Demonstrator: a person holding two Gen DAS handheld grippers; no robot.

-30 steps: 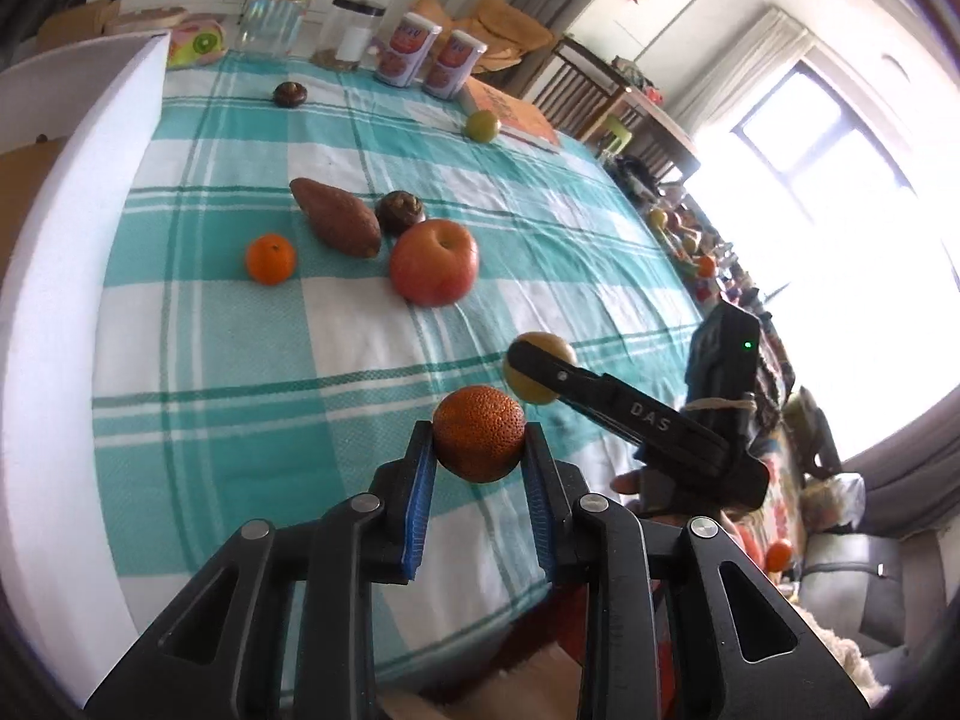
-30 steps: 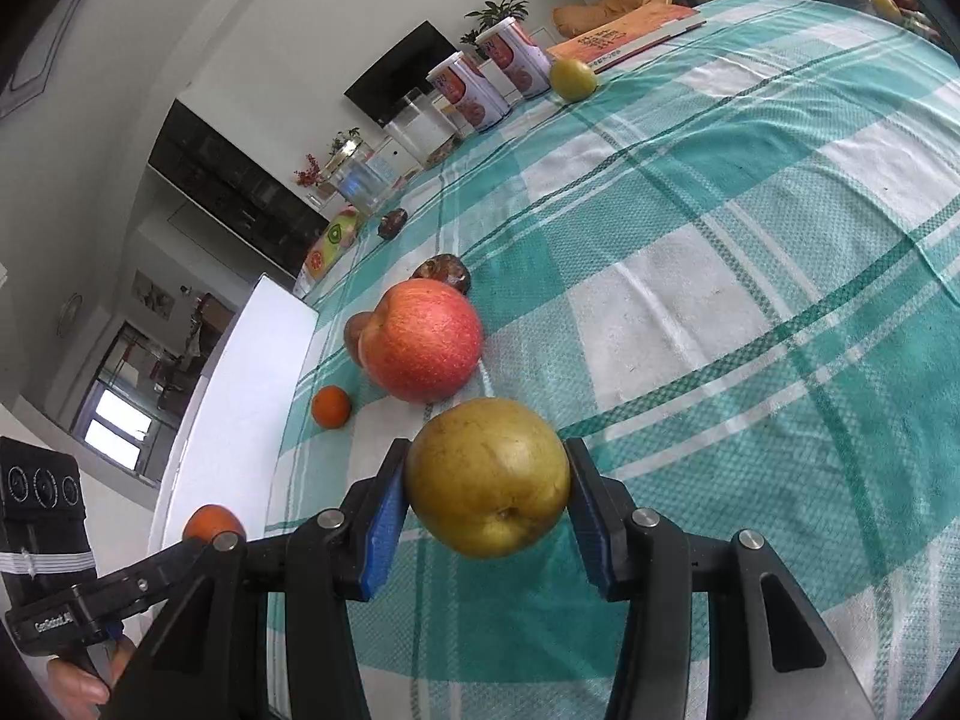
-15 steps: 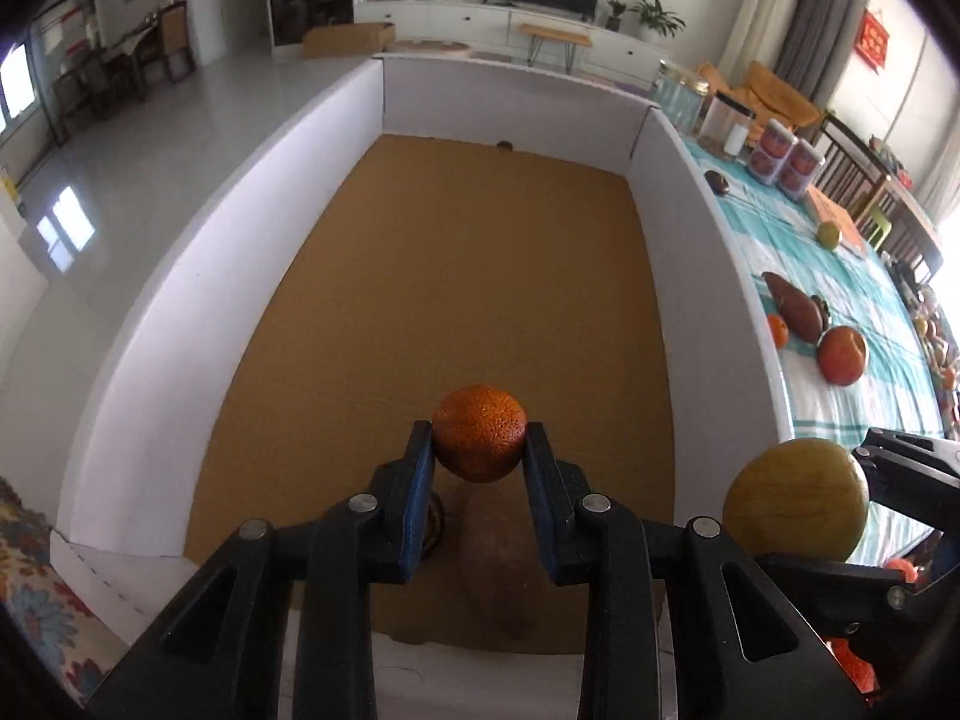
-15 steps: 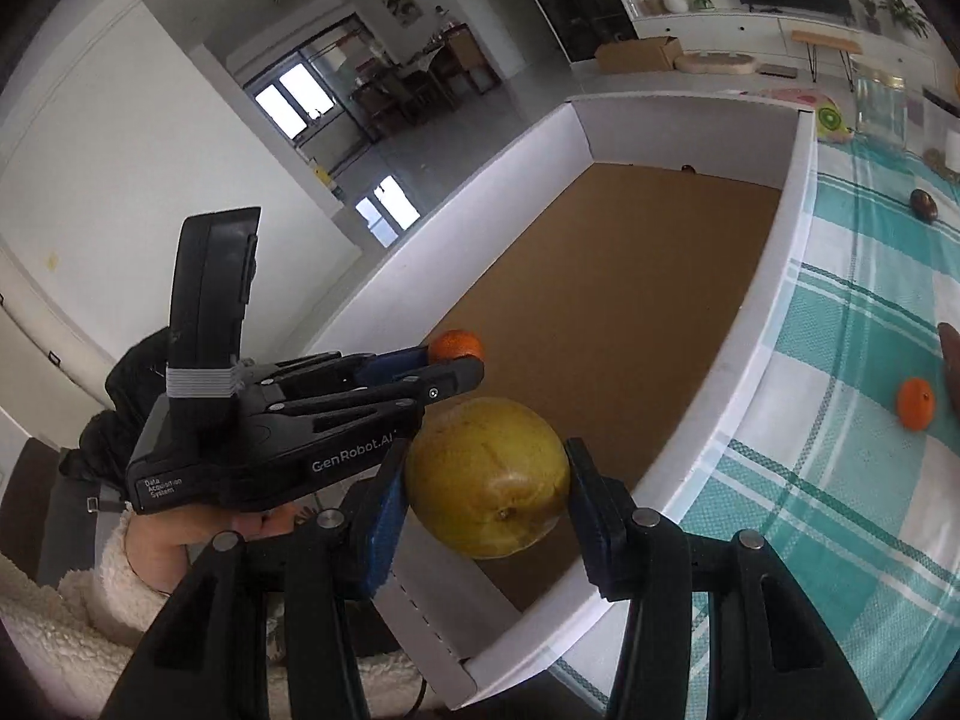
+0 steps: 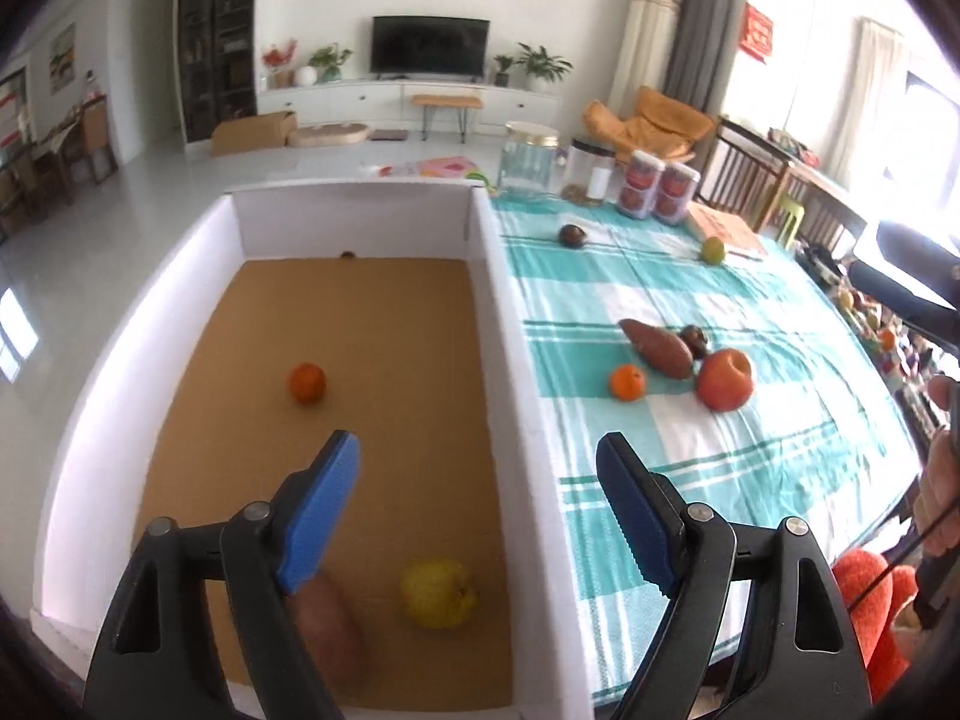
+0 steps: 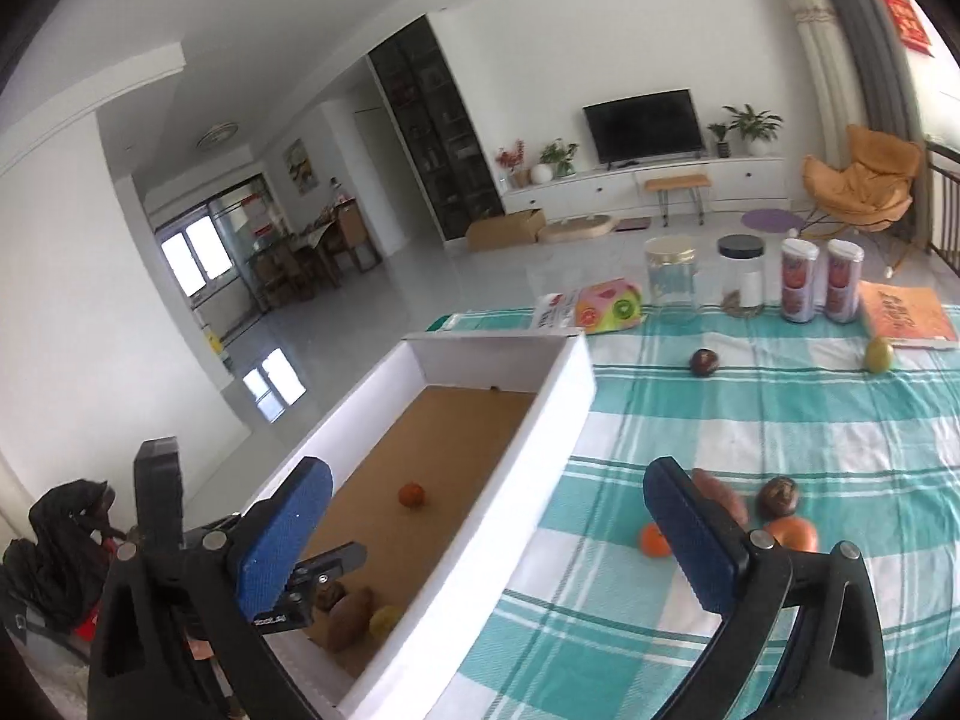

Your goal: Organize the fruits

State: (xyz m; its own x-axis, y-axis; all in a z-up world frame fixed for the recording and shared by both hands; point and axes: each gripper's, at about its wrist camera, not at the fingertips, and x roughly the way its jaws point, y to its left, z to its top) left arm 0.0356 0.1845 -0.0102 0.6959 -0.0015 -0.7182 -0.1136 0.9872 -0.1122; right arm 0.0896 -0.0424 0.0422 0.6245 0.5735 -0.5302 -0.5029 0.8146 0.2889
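Note:
A white-walled box (image 5: 498, 324) with a brown floor holds an orange (image 5: 307, 383), a yellow pear (image 5: 438, 593) and a sweet potato (image 5: 330, 624). My left gripper (image 5: 480, 510) is open and empty above the box's near end. My right gripper (image 6: 486, 534) is open and empty above the box's right wall (image 6: 540, 456). On the teal checked cloth lie a red apple (image 5: 725, 379), a small orange (image 5: 627, 382), a sweet potato (image 5: 655, 348) and a dark fruit (image 5: 695, 341).
Farther back on the cloth are another dark fruit (image 5: 573, 235) and a green pear (image 5: 713, 250). Jars (image 5: 529, 163), two cans (image 5: 657, 192) and an orange book (image 6: 903, 315) stand along the table's far edge. A fruit-print bag (image 6: 606, 312) lies behind the box.
Both grippers have opened. The orange left my left gripper and the yellow pear left my right gripper; both now lie in the box. Both grippers have risen and pulled back.

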